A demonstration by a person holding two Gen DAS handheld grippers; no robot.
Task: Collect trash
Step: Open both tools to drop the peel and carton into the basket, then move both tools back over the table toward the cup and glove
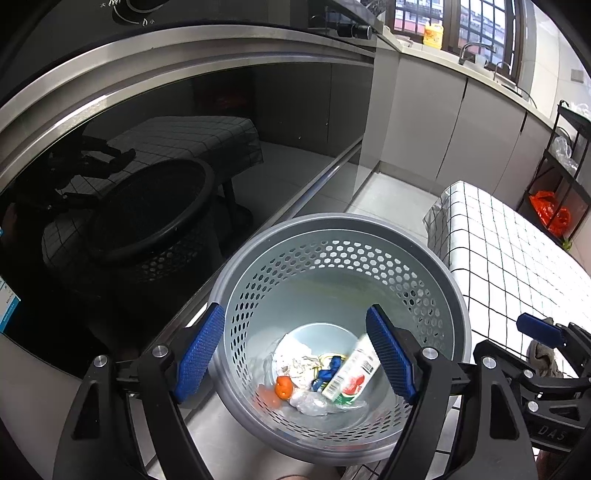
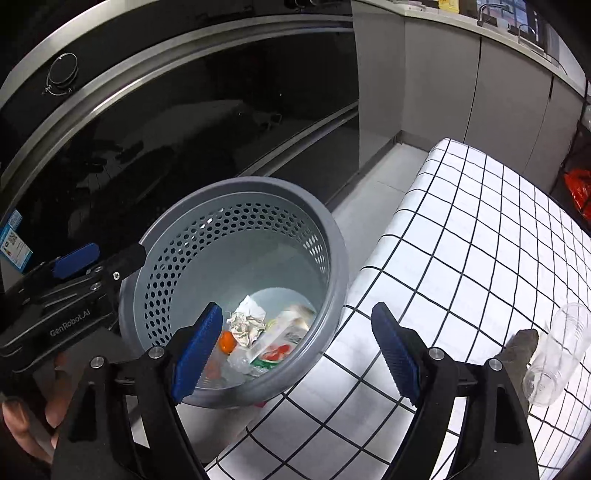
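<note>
A grey perforated bin (image 1: 332, 223) stands on the floor between a dark appliance and a checked table (image 2: 480, 240). At its bottom lie crumpled paper (image 1: 295, 358), a small orange piece (image 1: 283, 386), a carton with a watermelon picture (image 1: 351, 378), something blue (image 1: 327, 374) and clear plastic (image 1: 310, 402). My left gripper (image 1: 295, 354) hangs open over the bin's mouth, holding nothing. My right gripper (image 2: 295, 350) is open and holds nothing, over the bin's right rim (image 2: 332, 236) and the table edge. A clear plastic bottle (image 2: 557, 347) lies on the table to the right, beside a brownish rag (image 2: 521, 343).
The black glass appliance front (image 1: 147, 184) is close behind the bin. Grey cabinets (image 1: 424, 122) run along the far wall under a counter with a yellow bottle (image 1: 433, 35). A black rack with an orange bag (image 1: 550, 214) stands behind the table. A hand (image 2: 22, 424) grips the left tool.
</note>
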